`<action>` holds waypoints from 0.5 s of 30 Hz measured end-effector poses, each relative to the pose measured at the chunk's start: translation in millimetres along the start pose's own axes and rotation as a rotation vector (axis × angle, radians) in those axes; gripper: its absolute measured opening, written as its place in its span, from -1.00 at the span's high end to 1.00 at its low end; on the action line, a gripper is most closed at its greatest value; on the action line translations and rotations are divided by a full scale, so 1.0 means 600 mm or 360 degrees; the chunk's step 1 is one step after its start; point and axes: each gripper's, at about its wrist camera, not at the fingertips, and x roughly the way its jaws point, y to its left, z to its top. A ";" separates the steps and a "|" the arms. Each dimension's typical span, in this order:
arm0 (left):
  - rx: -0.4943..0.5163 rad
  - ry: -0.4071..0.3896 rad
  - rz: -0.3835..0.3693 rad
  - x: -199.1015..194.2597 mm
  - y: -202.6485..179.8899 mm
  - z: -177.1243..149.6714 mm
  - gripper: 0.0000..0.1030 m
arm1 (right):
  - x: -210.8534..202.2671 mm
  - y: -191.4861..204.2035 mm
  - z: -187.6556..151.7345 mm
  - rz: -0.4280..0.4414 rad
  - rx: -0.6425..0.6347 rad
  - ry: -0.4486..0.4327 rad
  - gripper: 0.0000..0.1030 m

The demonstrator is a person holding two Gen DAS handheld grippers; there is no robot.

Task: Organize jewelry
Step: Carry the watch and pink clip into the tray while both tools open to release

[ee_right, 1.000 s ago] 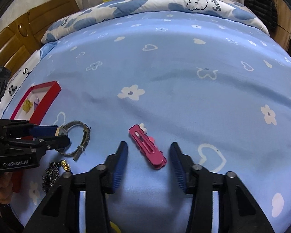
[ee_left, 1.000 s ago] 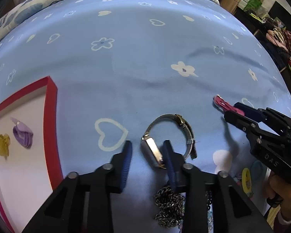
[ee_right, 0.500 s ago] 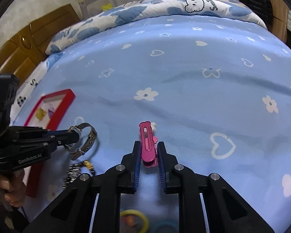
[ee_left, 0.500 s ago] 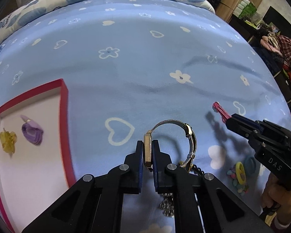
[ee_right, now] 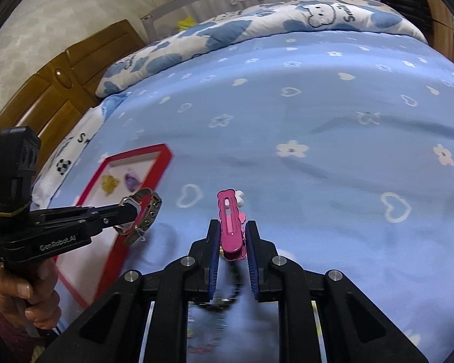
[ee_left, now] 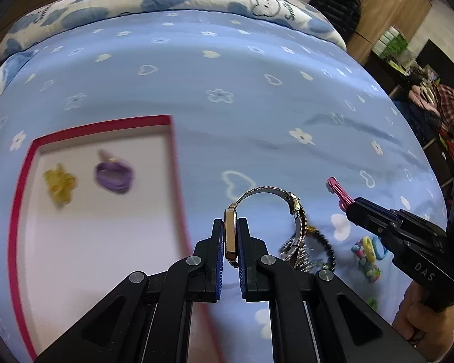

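My left gripper (ee_left: 230,227) is shut on a gold-faced watch (ee_left: 230,233) with a metal mesh band and holds it above the bed, just right of the red-rimmed white tray (ee_left: 174,163). The tray holds a yellow clip (ee_left: 59,183) and a purple hair tie (ee_left: 115,174). My right gripper (ee_right: 231,227) is shut on a pink hair clip (ee_right: 230,220), lifted off the blue sheet. In the right wrist view the left gripper (ee_right: 133,210) with the watch (ee_right: 142,211) hangs over the tray's (ee_right: 163,151) near corner. The pink clip also shows in the left wrist view (ee_left: 337,190).
A chain and dark bead bracelet (ee_left: 308,251) lie on the sheet under the watch. Colourful hair ties (ee_left: 367,251) lie to their right. A patterned quilt (ee_right: 257,21) lines the far edge, with a wooden headboard (ee_right: 54,90) at the left.
Both grippers closed, the left on the watch and the right on the pink clip, and lifted them off the sheet. The left gripper has moved left toward the tray.
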 end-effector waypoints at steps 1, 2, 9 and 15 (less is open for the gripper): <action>-0.0014 -0.0012 0.0005 -0.011 0.010 -0.004 0.87 | 0.001 0.009 0.000 0.0013 -0.0007 -0.0001 0.69; -0.0021 -0.0019 0.0009 -0.019 0.017 -0.006 0.87 | 0.003 0.019 0.000 0.0027 -0.0016 0.0000 0.69; -0.0079 -0.0076 0.0085 -0.078 0.076 -0.036 0.87 | 0.024 0.098 0.006 0.0122 -0.0105 0.0009 0.69; -0.0154 -0.0095 0.0143 -0.106 0.122 -0.056 0.87 | 0.051 0.158 0.013 0.0185 -0.0165 0.0033 0.69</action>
